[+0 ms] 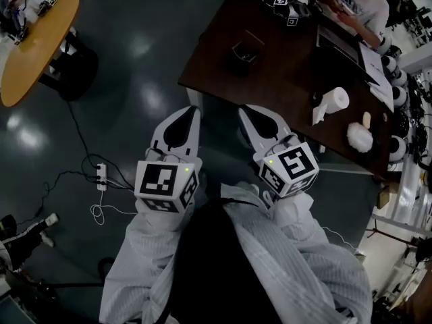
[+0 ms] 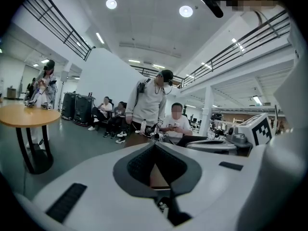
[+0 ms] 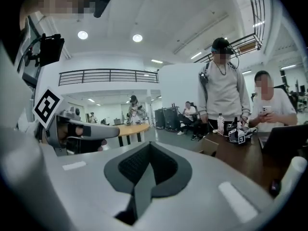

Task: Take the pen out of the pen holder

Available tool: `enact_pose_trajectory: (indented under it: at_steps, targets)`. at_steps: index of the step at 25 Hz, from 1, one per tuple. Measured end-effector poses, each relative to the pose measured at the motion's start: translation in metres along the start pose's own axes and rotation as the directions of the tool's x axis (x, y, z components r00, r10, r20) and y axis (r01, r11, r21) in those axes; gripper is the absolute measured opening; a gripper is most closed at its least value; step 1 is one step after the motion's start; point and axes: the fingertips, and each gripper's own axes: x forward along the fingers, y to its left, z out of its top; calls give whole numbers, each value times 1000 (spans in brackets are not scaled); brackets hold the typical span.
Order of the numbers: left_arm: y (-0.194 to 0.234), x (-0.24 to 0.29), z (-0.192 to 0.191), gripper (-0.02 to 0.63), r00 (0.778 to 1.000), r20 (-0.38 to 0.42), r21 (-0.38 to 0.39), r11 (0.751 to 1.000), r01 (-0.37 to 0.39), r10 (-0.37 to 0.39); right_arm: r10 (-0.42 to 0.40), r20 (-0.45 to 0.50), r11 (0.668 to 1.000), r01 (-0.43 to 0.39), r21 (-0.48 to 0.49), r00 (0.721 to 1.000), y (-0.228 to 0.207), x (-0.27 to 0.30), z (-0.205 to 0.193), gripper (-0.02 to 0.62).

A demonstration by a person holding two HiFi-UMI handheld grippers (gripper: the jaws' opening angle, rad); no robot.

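Note:
A small dark open-topped pen holder [image 1: 244, 51] stands on the dark brown table [image 1: 270, 86], near its left side; I cannot make out a pen in it. Both grippers hang over the floor just short of the table's near corner, side by side and pointing at it. The left gripper [image 1: 194, 109] has its jaws together with nothing between them. The right gripper [image 1: 244, 108] is likewise shut and empty. In the right gripper view the right gripper [image 3: 150, 145] points along the table and a small box [image 3: 211, 147] sits ahead. In the left gripper view the left gripper [image 2: 155, 145] faces the table edge.
On the table lie a paper roll [image 1: 335, 100], a white fluffy brush [image 1: 360, 138], a laptop [image 1: 339, 44] and marker cubes. A seated person [image 1: 358, 2] and a standing person [image 3: 222, 90] are at its far side. A round wooden table [image 1: 37, 42] and a power strip [image 1: 101, 176] are left.

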Motion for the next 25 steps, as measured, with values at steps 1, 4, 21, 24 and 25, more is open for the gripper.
enact_pose_trajectory:
  at_steps: [1,4,21,24,25]
  targets:
    - [10,5,2,5,1000,-15,7,1000,24,-24,-32,-2,999,32,10,999,-3,9,0,2]
    - [34,24,5,5,995,-53,10,996,90,-89,-124,-11,991,124,47,992,-17,30,-2,2]
    - [46,205,3,5,954,-154,-24,966,258,-258,-300,-155,936,322,143,941,-180,99,-37,2]
    - [47,223,5,5,952,-157,-34,965,262,-264,-310,-182,929,338,151,933,-202,108,-42,2]
    - [49,228,5,5,951,-159,-37,964,262,-265,-318,-190,924,348,156,929,-209,112,-44,2]
